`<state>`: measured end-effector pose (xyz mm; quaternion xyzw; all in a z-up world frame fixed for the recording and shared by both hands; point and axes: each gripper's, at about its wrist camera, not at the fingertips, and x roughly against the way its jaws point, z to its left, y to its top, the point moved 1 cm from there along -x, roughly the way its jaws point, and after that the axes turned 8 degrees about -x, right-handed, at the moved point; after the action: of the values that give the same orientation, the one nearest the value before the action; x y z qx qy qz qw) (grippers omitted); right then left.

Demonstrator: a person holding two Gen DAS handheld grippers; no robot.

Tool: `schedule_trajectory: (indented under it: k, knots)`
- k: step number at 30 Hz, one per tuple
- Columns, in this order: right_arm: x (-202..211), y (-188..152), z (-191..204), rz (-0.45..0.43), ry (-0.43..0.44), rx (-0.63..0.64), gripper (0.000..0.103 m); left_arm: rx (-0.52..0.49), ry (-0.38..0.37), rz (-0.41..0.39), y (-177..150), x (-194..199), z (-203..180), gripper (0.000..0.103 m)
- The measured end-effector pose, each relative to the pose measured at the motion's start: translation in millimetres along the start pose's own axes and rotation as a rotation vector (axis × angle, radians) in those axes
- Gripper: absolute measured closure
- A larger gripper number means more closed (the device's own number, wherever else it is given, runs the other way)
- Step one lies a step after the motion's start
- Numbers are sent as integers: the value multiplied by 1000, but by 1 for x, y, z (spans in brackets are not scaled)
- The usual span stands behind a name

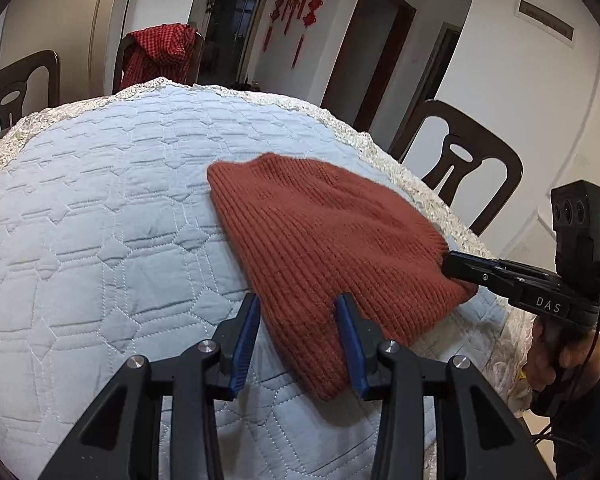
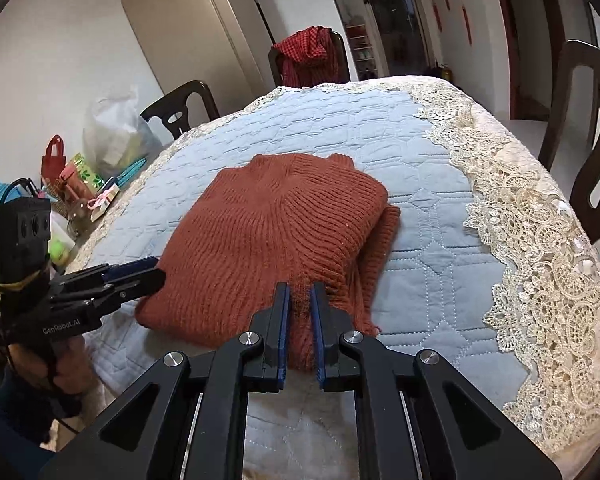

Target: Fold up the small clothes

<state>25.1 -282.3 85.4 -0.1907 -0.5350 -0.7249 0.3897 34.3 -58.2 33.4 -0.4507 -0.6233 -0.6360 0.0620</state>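
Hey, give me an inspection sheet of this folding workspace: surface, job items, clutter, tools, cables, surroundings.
Surface: blue quilted cover with a cream lace border.
Job's things: rust knit garment lying on the cover, partly folded.
Clutter: bags and bottles at the cover's left edge.
Tools: left tool open, its fingers astride the garment's near edge; right tool shut on the garment's hem.
Cables: black cable hanging from the right tool's handle.
Surroundings: dark wooden chairs, one draped with a red checked cloth; red knot ornaments on the wall.
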Motion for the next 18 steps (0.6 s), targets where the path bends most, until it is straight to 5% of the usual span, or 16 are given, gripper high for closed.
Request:
schedule_trajectory:
  k: [4,6,7,18]
  knots:
    - [7,6,3,-14,7,1,87,-1,21,-31,9,8,4,61]
    - [8,10,2,-25,13,-8,56,14,28,-36,14,8,9,61]
    - [8,13,-1,-33,13,-20,52,22,33,-35,15,7,13,61]
    - [-13,30,-24,2,78,-177,51,132,-42,-6,28,-19,26,52]
